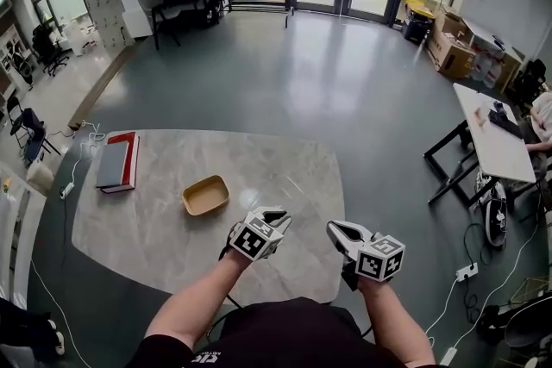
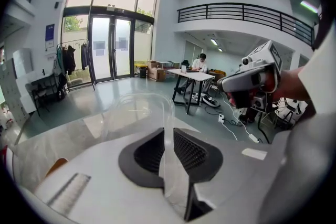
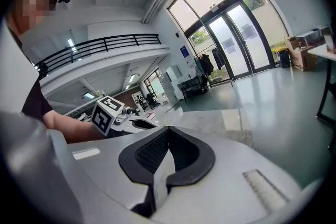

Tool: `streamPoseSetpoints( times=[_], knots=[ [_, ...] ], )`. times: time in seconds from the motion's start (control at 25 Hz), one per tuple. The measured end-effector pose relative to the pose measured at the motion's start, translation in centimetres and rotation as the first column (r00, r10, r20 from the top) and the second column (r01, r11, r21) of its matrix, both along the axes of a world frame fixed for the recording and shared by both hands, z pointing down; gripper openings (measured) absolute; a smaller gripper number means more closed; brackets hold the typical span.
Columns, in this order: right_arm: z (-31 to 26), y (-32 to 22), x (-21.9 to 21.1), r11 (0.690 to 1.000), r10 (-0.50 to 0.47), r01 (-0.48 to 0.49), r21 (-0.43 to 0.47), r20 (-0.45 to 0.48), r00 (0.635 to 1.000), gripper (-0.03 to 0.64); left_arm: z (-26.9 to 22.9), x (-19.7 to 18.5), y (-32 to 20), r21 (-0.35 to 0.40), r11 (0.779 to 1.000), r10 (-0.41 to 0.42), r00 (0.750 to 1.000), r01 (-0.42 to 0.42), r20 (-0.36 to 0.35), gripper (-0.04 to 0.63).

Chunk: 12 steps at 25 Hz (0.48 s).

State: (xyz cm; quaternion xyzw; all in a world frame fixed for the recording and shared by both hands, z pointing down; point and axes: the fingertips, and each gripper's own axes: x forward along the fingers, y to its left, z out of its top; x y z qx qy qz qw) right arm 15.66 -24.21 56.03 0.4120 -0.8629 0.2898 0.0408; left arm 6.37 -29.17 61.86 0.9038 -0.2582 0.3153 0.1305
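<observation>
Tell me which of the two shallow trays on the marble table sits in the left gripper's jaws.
The clear plastic tray: the left gripper is shut on its rim. The tan rectangular tray lies apart, untouched.

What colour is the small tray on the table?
The tray is tan-yellow; the head view shows it best.

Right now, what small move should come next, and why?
Probably swing the left gripper a little left, toward the tan tray. Its jaws are shut on the rim of the clear tray, the tan tray lies empty just left of it on the table, and the right gripper is shut and empty.
</observation>
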Motion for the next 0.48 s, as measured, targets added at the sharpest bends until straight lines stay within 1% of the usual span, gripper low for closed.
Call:
streamPoseSetpoints(
  times=[0.16, 0.32, 0.48],
  knots=[
    [-1.0, -0.2, -0.9, 0.999, 0.033, -0.033, 0.025, 0.007, 0.999, 0.014, -1.8, -1.6, 0.4, 0.022, 1.0, 0.001, 0.999, 0.0, -0.049, 0.057],
    [-2.2, -0.1, -1.5, 0.996, 0.075, -0.075, 0.054, 0.006, 0.997, 0.014, -2.8, -3.7, 0.7, 0.049, 0.999, 0.0, 0.998, 0.003, -0.068, 0.057],
    [-4.4, -0.4, -1.6, 0.989, 0.105, -0.104, 0.104, -0.001, 0.994, 0.014, -4.3, -5.8, 0.3, 0.073, 0.997, -0.029, 0.994, 0.037, -0.107, 0.057]
  ],
)
